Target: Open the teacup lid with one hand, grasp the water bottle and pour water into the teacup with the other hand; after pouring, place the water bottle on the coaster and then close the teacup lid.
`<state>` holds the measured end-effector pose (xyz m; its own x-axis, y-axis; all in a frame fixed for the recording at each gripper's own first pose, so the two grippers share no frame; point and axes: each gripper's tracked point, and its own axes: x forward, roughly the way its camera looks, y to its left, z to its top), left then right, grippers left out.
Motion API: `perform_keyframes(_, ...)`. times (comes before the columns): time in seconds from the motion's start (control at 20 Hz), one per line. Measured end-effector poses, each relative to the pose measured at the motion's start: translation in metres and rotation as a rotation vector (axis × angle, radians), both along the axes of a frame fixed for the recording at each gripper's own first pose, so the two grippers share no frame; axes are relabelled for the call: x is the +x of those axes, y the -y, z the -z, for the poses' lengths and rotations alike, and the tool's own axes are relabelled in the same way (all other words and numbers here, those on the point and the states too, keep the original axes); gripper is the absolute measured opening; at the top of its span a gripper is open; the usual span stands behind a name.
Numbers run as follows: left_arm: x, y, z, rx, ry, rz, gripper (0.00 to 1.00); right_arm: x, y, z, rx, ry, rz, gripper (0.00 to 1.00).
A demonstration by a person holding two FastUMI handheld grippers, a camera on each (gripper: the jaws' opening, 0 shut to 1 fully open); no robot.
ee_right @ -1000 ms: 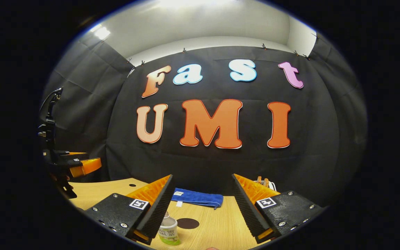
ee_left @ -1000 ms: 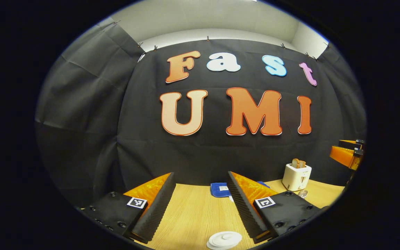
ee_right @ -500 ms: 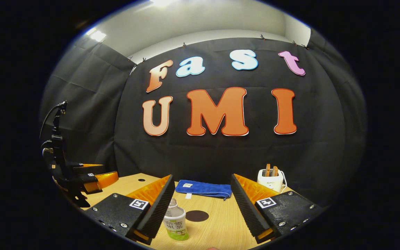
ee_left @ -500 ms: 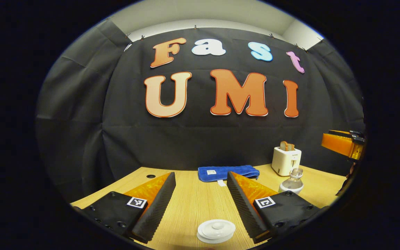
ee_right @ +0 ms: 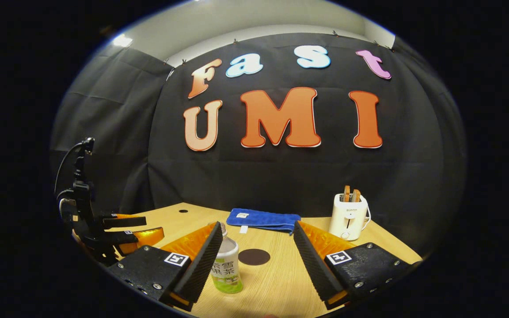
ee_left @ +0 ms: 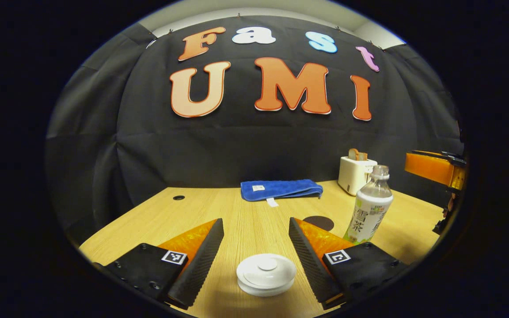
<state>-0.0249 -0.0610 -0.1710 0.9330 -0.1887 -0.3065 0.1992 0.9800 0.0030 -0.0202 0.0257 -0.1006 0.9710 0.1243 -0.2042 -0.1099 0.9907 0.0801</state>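
Observation:
A white teacup with its lid point(ee_left: 266, 273) on sits on the wooden table, low between the fingers of my left gripper point(ee_left: 254, 258), which is open and above it without touching. A clear water bottle with a green-and-white label point(ee_left: 369, 207) stands upright to the right. In the right gripper view that bottle point(ee_right: 226, 264) stands just inside the left finger of my open right gripper point(ee_right: 254, 260). A dark round coaster point(ee_right: 254, 256) lies flat on the table behind the bottle; in the left gripper view the coaster point(ee_left: 318, 222) is left of the bottle.
A folded blue cloth point(ee_left: 281, 189) lies at the back of the table. A white toaster with bread slices point(ee_right: 348, 216) stands at the back right. The other gripper point(ee_right: 124, 229) hovers at the left over the table edge point(ee_left: 117, 221).
Both cameras have tilted downward, bringing more table into view. The teacup, bottle and coaster have risen in the views. Both grippers have stayed open.

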Motion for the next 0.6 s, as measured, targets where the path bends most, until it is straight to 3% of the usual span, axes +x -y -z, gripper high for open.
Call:
perform_keyframes(0.15,-0.001,0.004,0.019,-0.003,-0.045,0.014,0.96,0.000,-0.004,0.015,0.008,-0.029,-0.009,0.97)
perform_keyframes(0.2,0.000,0.005,0.024,0.001,-0.056,0.018,0.87,0.000,-0.005,0.019,0.008,-0.042,-0.010,0.97)
perform_keyframes(0.35,-0.004,0.012,0.039,0.006,-0.085,0.040,0.85,-0.002,-0.005,0.030,0.009,-0.071,-0.016,0.97)
perform_keyframes(0.4,-0.005,0.015,0.045,0.008,-0.099,0.049,0.79,-0.002,-0.005,0.033,0.010,-0.077,-0.017,0.97)
perform_keyframes(0.6,-0.003,0.015,0.061,0.036,-0.125,0.043,0.75,-0.001,-0.005,0.038,0.030,-0.089,-0.025,0.98)
